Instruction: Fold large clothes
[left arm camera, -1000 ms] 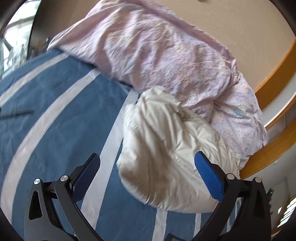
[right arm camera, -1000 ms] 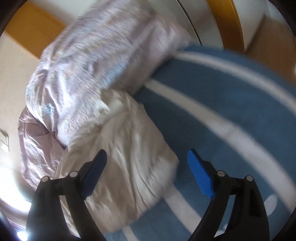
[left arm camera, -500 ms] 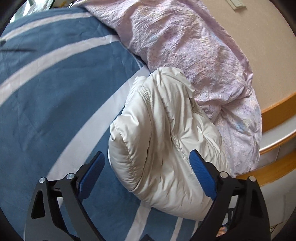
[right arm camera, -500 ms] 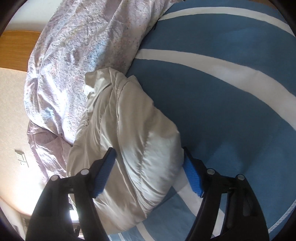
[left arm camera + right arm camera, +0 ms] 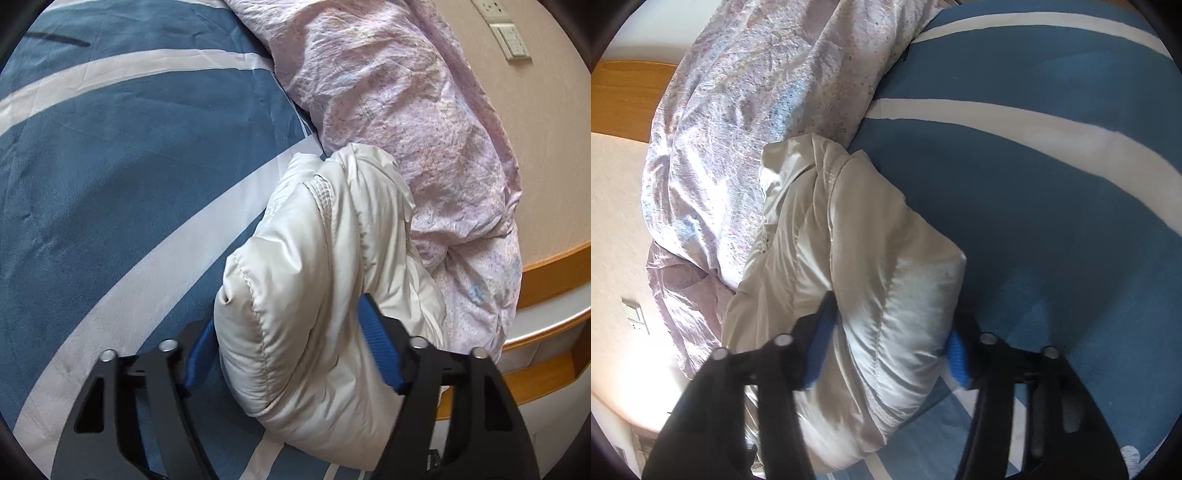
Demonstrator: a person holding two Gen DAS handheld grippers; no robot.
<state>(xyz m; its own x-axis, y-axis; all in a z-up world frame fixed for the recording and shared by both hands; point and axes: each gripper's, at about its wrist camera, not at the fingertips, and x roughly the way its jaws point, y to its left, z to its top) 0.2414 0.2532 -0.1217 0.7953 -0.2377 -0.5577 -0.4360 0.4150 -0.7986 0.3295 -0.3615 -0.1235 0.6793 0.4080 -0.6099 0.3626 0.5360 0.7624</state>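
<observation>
While folded, jacket (image 5: 314,295) fills both hand-held grippers.

The jacket (image 5: 332,280) lies on the bedspread (image 5: 110,166), its far end against the duvet (image 5: 406,110), which runs along the wall (image 5: 546,129). My left gripper (image 5: 291,354) straddles the jacket's near end; my right gripper (image 5: 890,339) straddles it likewise.

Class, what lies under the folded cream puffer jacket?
The cream puffer jacket rests on the blue-and-white striped bedsheet, leaning against the pink duvet. Whatever lies directly beneath it is covered.
</observation>
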